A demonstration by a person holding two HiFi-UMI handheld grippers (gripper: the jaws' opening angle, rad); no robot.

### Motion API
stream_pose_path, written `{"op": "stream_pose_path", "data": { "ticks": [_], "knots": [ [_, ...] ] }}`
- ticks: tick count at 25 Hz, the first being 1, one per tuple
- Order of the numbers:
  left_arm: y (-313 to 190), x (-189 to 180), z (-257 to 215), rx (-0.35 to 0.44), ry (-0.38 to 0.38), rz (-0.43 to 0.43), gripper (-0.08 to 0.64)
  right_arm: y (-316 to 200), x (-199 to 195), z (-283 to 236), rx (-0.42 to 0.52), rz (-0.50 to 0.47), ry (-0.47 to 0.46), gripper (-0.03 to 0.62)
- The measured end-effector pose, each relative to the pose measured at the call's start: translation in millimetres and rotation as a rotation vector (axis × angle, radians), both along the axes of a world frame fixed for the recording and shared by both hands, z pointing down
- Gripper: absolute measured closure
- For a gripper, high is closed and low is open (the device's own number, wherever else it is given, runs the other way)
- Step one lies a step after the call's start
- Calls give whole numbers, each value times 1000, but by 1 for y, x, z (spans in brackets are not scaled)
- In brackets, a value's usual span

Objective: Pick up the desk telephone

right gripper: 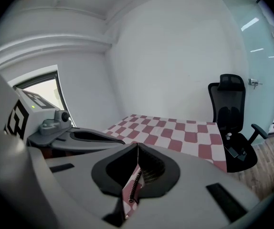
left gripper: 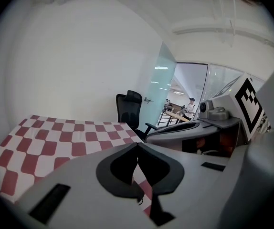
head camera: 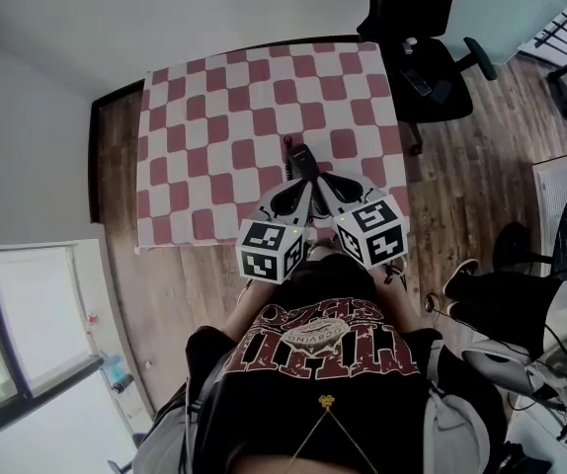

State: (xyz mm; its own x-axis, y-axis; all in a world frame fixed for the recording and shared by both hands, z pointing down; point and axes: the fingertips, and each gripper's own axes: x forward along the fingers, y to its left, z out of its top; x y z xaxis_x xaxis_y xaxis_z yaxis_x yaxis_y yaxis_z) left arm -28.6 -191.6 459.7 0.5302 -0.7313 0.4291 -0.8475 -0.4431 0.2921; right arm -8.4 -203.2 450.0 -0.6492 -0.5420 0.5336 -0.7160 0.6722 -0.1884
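- On the near part of the checkered cloth [head camera: 224, 117], a little right of its middle, I see a small dark shape that I take for the desk telephone [head camera: 300, 156]. My grippers cover the part of it nearest to me, so I cannot make out its form.
- The left gripper [left gripper: 137, 144] has its claw pinched together, tips meeting, with nothing caught between them.
- The right gripper [right gripper: 137, 144] is likewise closed tip to tip and empty. Through the slit behind its tips I see a coiled cord [right gripper: 132, 185] lying on the cloth below it.
- From my head view both grippers sit side by side over the near edge of the cloth. They angle inward so that their tips almost meet, just short of the dark shape.
- A black office chair [head camera: 417, 57] stands at the table's far right corner, on the wooden floor [head camera: 461, 186].
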Motion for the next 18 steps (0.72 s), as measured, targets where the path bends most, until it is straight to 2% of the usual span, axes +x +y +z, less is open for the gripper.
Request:
{"op": "stream_pose_path", "data": {
  "ticks": [9,14,18],
  "knots": [
    [-32,6,5,-22,-12,-56,552,-27,4,9,-29,-64,1,574],
    [-40,14,7,-27,-62,-69,552,-34,14,16,-44,-80,-4,574],
    [-44,16,12,-31,-56,-97,552,-35,22,26,-64,-88,-7,574]
  ]
}}
